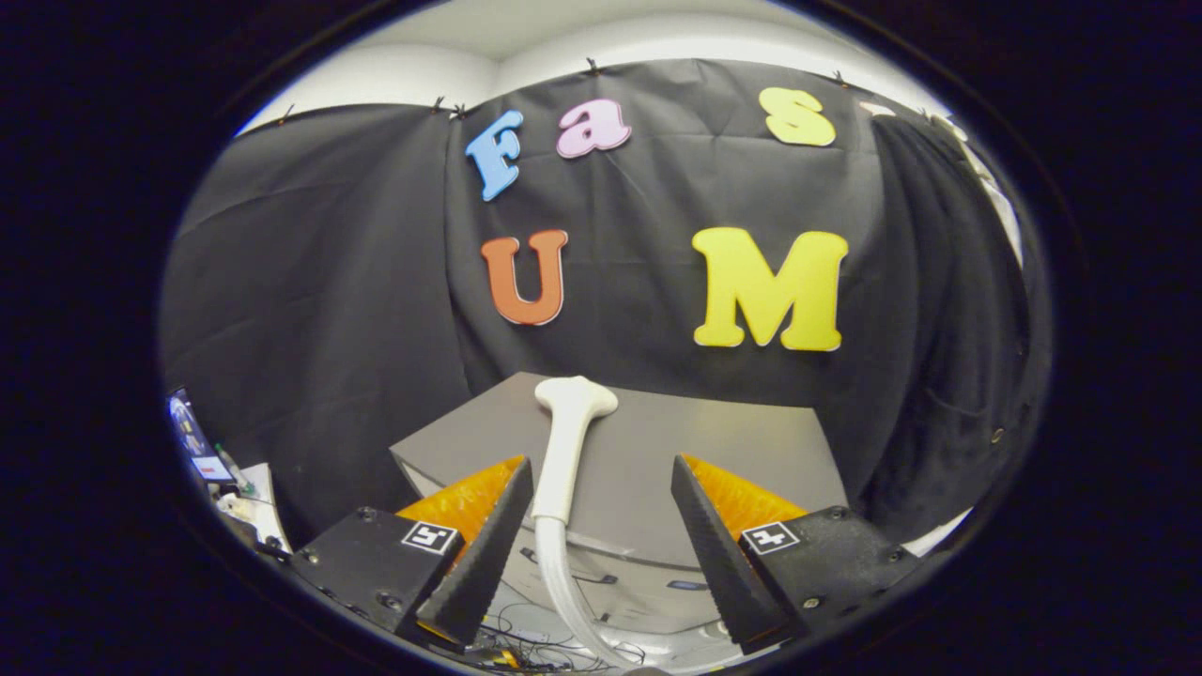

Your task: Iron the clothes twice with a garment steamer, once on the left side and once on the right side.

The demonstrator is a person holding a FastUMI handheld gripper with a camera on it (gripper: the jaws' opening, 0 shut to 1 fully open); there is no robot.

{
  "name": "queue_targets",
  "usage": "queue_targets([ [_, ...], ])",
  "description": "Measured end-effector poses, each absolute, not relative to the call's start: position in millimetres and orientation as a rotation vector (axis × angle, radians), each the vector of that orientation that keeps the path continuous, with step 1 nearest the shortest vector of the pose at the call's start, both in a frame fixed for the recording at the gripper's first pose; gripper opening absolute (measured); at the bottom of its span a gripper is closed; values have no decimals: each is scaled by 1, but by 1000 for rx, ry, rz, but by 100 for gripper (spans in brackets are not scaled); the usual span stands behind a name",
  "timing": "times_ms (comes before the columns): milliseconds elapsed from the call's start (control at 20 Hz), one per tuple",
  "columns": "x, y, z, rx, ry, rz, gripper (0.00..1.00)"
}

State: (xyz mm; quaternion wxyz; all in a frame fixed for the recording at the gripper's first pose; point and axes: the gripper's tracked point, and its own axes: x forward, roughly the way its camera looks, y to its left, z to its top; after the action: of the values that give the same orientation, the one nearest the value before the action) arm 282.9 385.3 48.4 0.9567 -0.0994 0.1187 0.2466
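- Tongs: fingers spread wide apart, gripping nothing.
- Garment steamer head: white, lies on the grey worktop between the two fingers, nearer the left finger; whether it touches that finger cannot be told.
- Steamer hose: pale, runs from the handle end down past the worktop edge.
- Cables: dark tangle below the worktop.
- Wall: black cloth behind the worktop.
- Screen: beyond the left finger, beside the cloth.
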Motion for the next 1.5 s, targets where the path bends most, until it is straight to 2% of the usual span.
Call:
queue_targets([
  [350, 340, 432, -4, -262, 373, 540, 91],
  [550, 360, 447, -25, -299, 423, 543, 84],
  [700, 365, 455, -32, -288, 444, 546, 67],
  [950, 365, 458, -33, -237, 468, 475, 52],
  [1000, 364, 460, -33, -243, 472, 481, 44],
  [1200, 359, 457, -31, -214, 503, 501, 38],
  [1500, 320, 400, -23, -188, 478, 459, 37],
])
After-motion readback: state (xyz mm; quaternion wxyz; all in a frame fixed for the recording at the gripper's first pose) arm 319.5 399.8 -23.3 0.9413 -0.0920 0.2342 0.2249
